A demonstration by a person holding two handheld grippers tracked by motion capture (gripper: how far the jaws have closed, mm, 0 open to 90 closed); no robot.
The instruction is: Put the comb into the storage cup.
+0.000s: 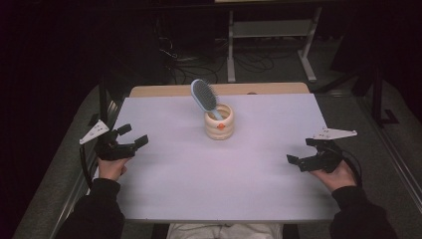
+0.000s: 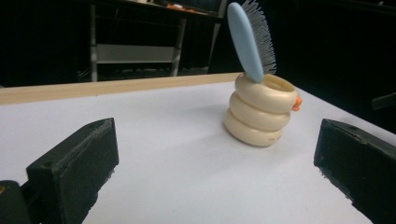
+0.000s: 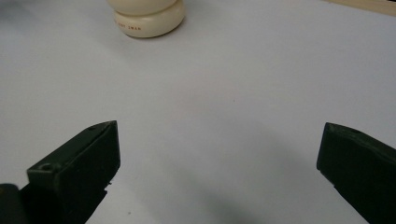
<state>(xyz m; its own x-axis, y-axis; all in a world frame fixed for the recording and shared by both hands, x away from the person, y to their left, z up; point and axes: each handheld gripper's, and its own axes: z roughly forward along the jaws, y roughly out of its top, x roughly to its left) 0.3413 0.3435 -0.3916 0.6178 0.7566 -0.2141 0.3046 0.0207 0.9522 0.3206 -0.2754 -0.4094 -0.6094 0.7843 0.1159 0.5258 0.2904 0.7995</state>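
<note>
A blue hairbrush (image 1: 204,96) is stood, tilted, in the cream ringed holder (image 1: 219,122); small red writing on its base cannot be read. The left gripper (image 1: 133,135) and right gripper (image 1: 300,151) are held well apart from the holder, jaws released.

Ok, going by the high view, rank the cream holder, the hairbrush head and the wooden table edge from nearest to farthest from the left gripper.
1. cream holder: mid-table, forward and right of the left gripper.
2. hairbrush head: sticking up out of the holder, leaning back-left.
3. wooden table edge: along the far side, behind the white sheet.
</note>
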